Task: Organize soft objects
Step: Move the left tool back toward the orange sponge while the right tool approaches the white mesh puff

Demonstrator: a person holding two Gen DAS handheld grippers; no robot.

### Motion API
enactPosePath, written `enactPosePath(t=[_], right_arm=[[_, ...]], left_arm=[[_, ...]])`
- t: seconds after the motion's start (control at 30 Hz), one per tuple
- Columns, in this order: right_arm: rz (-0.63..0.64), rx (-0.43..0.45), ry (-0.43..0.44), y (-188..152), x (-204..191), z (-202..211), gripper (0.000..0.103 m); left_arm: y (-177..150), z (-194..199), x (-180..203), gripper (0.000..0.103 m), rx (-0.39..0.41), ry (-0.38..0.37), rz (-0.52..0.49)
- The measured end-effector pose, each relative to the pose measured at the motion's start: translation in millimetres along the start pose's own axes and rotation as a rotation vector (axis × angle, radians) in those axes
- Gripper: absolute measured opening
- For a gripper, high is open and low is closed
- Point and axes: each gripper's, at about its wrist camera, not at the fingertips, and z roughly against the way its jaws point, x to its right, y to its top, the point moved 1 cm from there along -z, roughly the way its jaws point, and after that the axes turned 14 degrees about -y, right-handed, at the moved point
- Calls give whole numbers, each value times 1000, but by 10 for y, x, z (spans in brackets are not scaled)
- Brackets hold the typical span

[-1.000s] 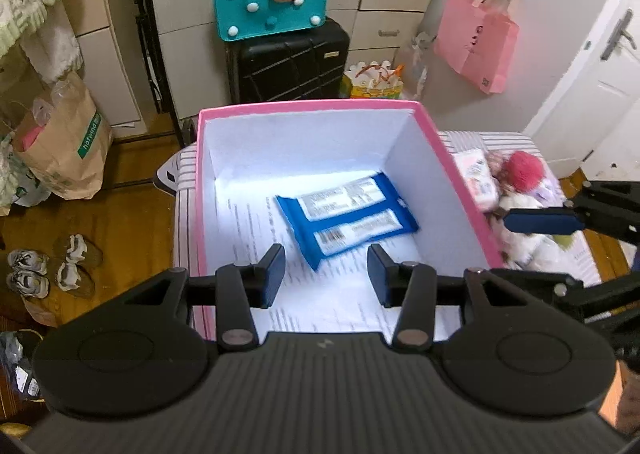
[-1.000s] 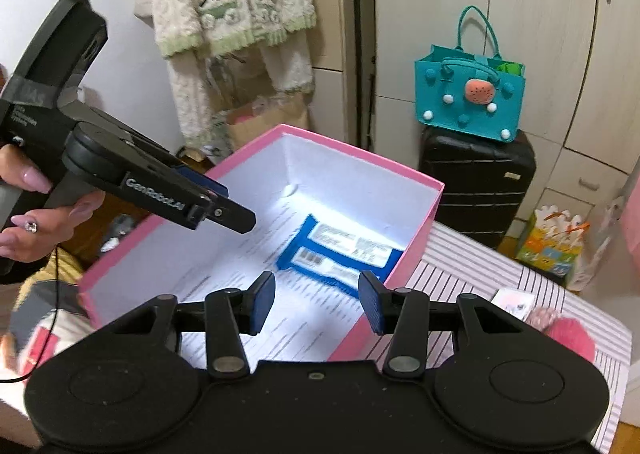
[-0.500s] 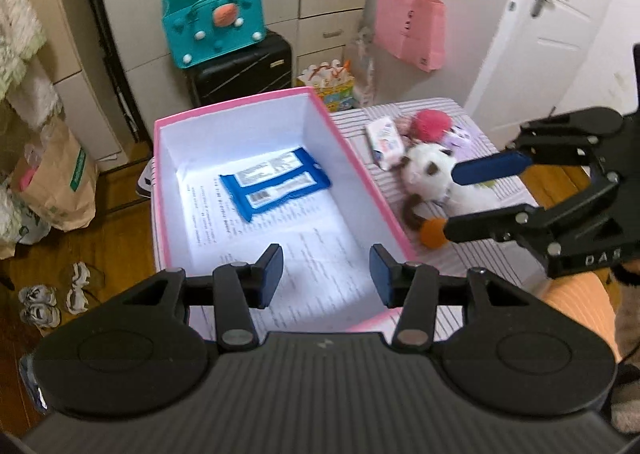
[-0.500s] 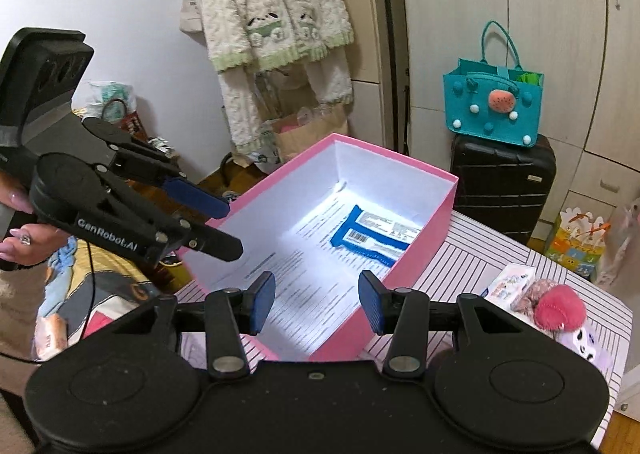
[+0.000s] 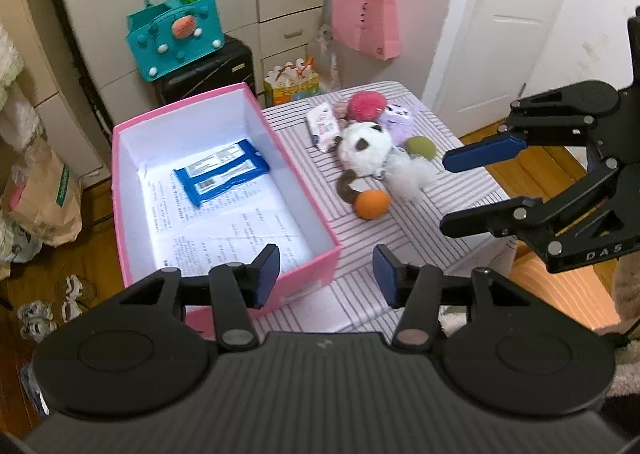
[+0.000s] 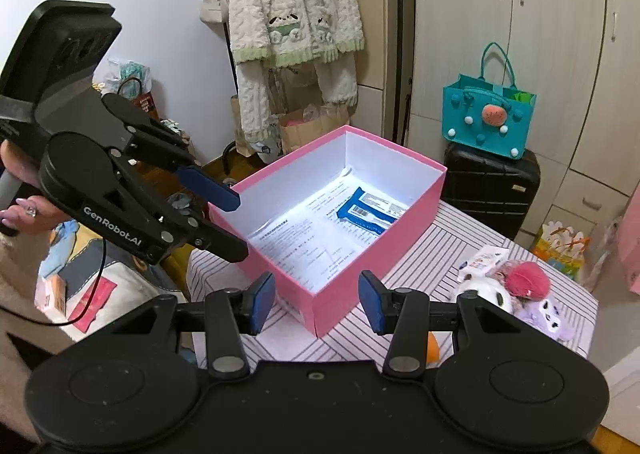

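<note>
You've pulled both grippers back from pink box [image 5: 224, 190]; blue pack [image 5: 220, 174] sits inside. Left gripper [image 5: 326, 274] jaws just widened, empty; right gripper [image 6: 316, 302] apart, empty. Plush pile [image 5: 372, 146] at 1 o'clock on table — next pick, imo.

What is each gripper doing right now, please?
Left gripper: open, empty, jaws have just been opening.
Right gripper: open, empty.

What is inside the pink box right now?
The pink box holds one blue wipes pack lying flat on printed paper lining the floor. Its near corner is hidden behind the left claw.
</note>
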Motion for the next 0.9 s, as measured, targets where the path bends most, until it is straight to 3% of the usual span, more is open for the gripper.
enactPosePath(t=[0.17, 0.47, 0.57, 0.7, 0.9], right_arm=[[-34, 41, -52, -229, 4, 172, 52], [-102, 41, -121, -715, 153, 333, 52], [-103, 38, -170, -847, 189, 324, 52], [-119, 14, -160, -980, 292, 245, 52], [-136, -33, -197, -1194, 500, -67, 53]], left_arm=[[-72, -51, 332, 51, 26, 47, -80], [-143, -266, 807, 52, 35, 0, -194], [-148, -390, 858, 52, 45, 11, -204], [-151, -602, 830, 52, 35, -28, -171], [-196, -917, 898, 52, 5, -38, -240]])
